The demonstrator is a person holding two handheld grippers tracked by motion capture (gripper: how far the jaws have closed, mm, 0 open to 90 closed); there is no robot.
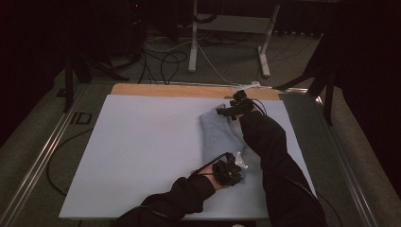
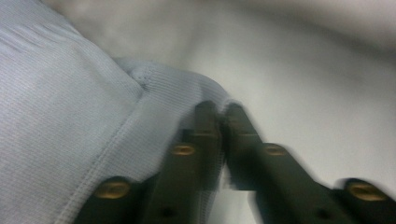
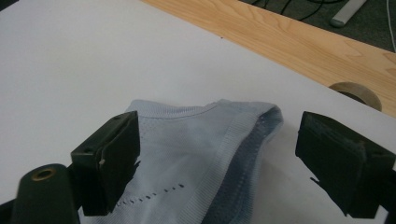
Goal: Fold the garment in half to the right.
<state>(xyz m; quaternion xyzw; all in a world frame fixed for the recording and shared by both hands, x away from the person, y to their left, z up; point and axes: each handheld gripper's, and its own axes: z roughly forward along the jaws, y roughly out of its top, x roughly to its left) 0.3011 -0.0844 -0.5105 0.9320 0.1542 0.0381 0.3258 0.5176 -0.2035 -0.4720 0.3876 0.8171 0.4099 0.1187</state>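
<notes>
With my left gripper (image 2: 223, 109) pinched shut on the near hem of the pale blue knit garment (image 1: 222, 135) lying folded on the white tabletop (image 1: 142, 151), and my right gripper (image 3: 217, 154) gaping wide over its far ribbed edge, one-sided pulling could undo the fold.

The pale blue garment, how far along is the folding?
Done: the pale blue garment already lies as a narrow folded strip on the white board. In hand: the left hand-held gripper is shut on its near ribbed edge; the right hand-held gripper stands open over the far end. Left, probably: grip that end and fold again.
</notes>
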